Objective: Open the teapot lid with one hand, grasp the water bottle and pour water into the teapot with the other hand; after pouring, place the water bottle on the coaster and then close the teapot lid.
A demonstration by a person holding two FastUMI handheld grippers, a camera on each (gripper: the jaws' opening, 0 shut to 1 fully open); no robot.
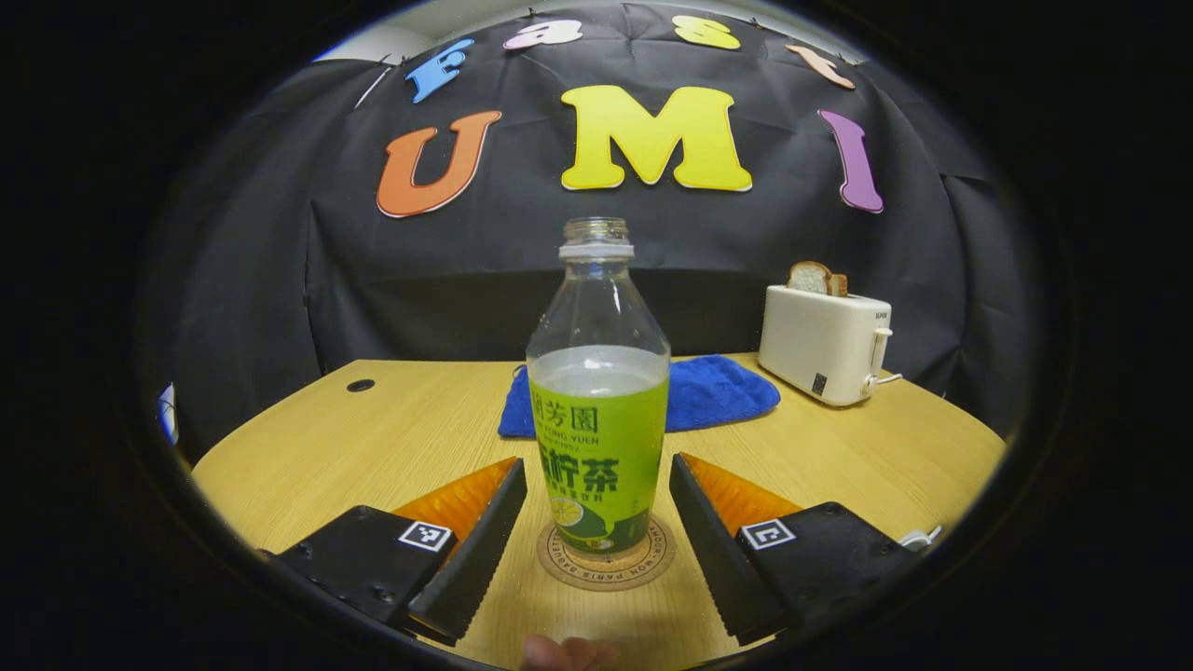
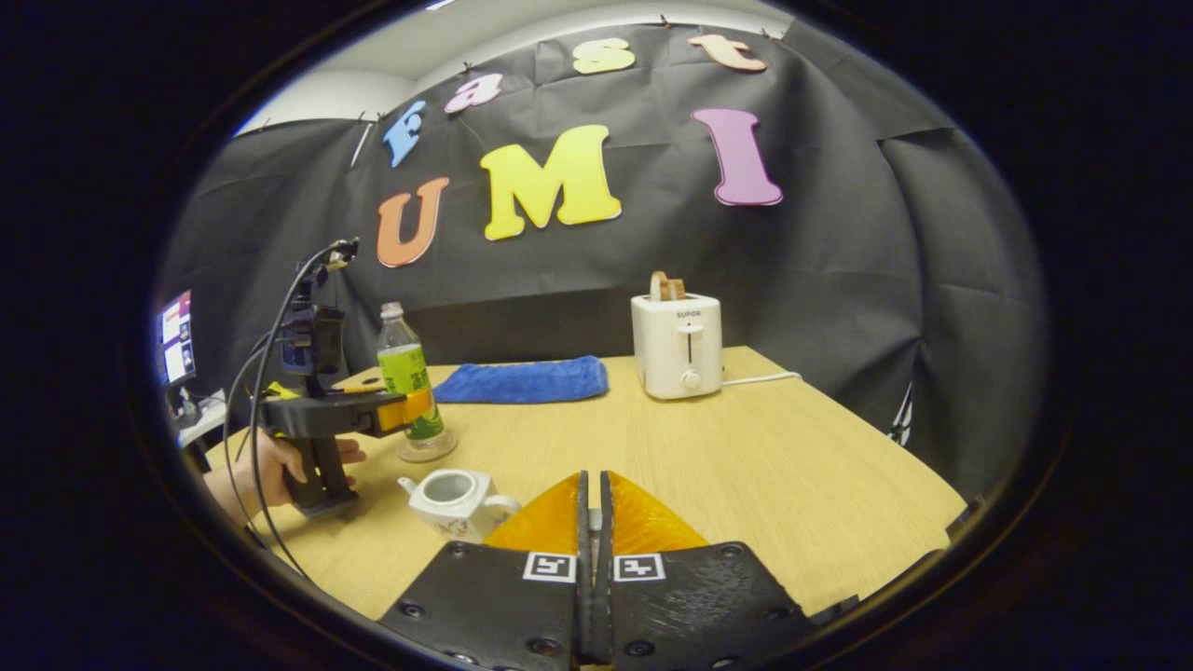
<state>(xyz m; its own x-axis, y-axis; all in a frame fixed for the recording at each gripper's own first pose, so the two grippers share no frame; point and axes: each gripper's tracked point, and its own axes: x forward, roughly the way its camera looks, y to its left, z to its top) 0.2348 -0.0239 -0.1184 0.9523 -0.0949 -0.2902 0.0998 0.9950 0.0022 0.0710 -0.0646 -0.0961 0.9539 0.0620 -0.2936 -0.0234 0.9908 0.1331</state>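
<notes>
Nearest you, your left gripper (image 1: 596, 522) has its jaws spread wide on either side of the clear plastic bottle with the green label (image 1: 597, 410), with a gap on each side, so nothing is pressed. That bottle stands upright on the round cork coaster (image 1: 606, 559), uncapped and part full of pale liquid. In the right gripper view you can see the same arrangement from across the worktop: the bottle on the coaster, the left gripper level with its label, your hand (image 2: 266, 471) on the handle.

Your right gripper (image 2: 593, 522) has its jaws closed together, and I cannot make out anything between them. Just beyond its tips, to the left, sits the small white ceramic teapot (image 2: 457, 503), its mouth open with no lid on it. Where the lid lies I cannot tell.

Farther back on the pale wooden worktop (image 2: 746, 447) lie a folded blue cloth (image 2: 524, 380) and a white toaster with bread slices in its slots (image 2: 678, 345).

Judging from this, the lid is off and the bottle is on the coaster. Either pouring is done and you are letting go, or you are about to grasp; I cannot tell which. Closing the teapot remains.
</notes>
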